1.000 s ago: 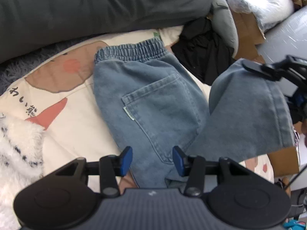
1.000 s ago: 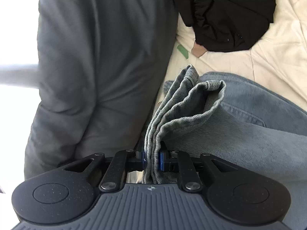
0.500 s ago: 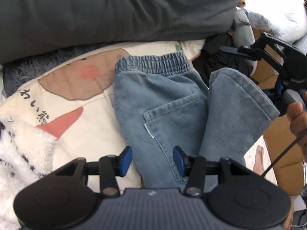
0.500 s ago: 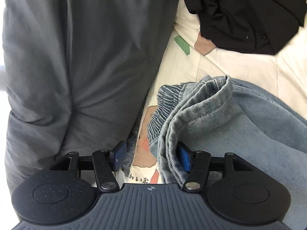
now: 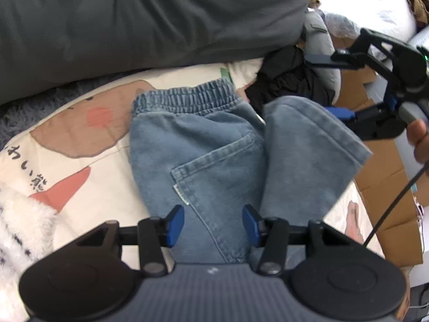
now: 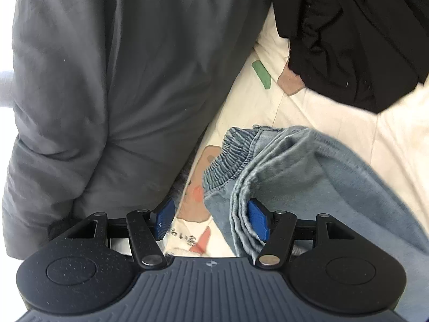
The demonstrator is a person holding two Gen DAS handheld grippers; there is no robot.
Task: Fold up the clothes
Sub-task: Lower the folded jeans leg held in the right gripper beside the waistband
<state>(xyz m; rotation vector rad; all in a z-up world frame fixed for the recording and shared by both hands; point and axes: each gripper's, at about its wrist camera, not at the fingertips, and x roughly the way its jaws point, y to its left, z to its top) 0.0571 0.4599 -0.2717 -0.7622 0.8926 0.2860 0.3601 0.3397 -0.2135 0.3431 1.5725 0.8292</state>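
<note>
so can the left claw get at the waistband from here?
Probably yes. The left claw is open over the jeans' lower part, and the waistband lies uncovered ahead; the folded leg lies beside it.

The right gripper [image 6: 210,220], clamped on the jeans' [image 5: 214,161] leg hem a second ago, is opening its jaws; the hem rests loose against one pad. The folded leg [image 5: 308,147] has dropped beside the waistband [image 5: 185,96].
</note>
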